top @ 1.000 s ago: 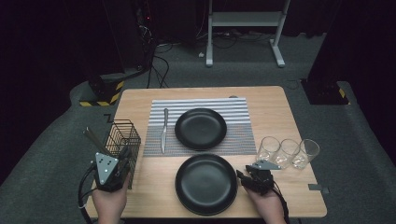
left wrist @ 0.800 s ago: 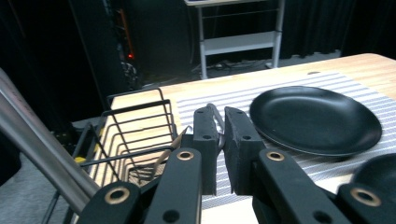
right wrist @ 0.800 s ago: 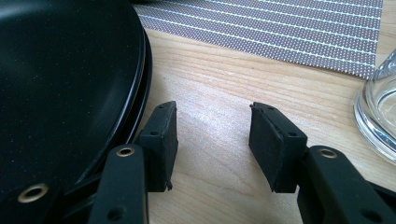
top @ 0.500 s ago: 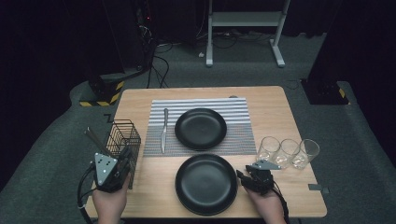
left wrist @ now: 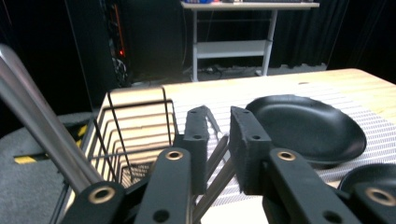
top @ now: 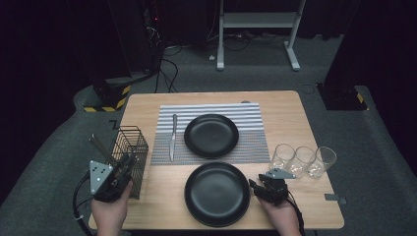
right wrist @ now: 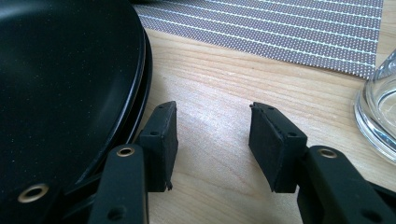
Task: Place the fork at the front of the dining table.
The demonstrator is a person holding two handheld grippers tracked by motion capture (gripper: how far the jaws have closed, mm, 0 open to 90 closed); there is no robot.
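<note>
My left gripper (top: 127, 163) hovers at the front of a black wire basket (top: 132, 146) on the table's left side. In the left gripper view its jaws (left wrist: 218, 115) stand close together around thin silvery cutlery handles (left wrist: 215, 169). Another metal handle (left wrist: 32, 126) leans out of the basket (left wrist: 135, 126) close to the camera. My right gripper (top: 258, 186) rests low on the wood, open and holding nothing (right wrist: 214, 109). Its left jaw lies against the right rim of the front black plate (top: 216, 194) (right wrist: 60, 70).
A second black plate (top: 211, 135) and a knife (top: 172, 135) lie on a striped placemat (top: 211, 109). Three clear glasses (top: 302, 160) stand in a row at the right, one close to my right gripper (right wrist: 380, 112). A shelf frame (top: 258, 29) stands on the floor beyond the table.
</note>
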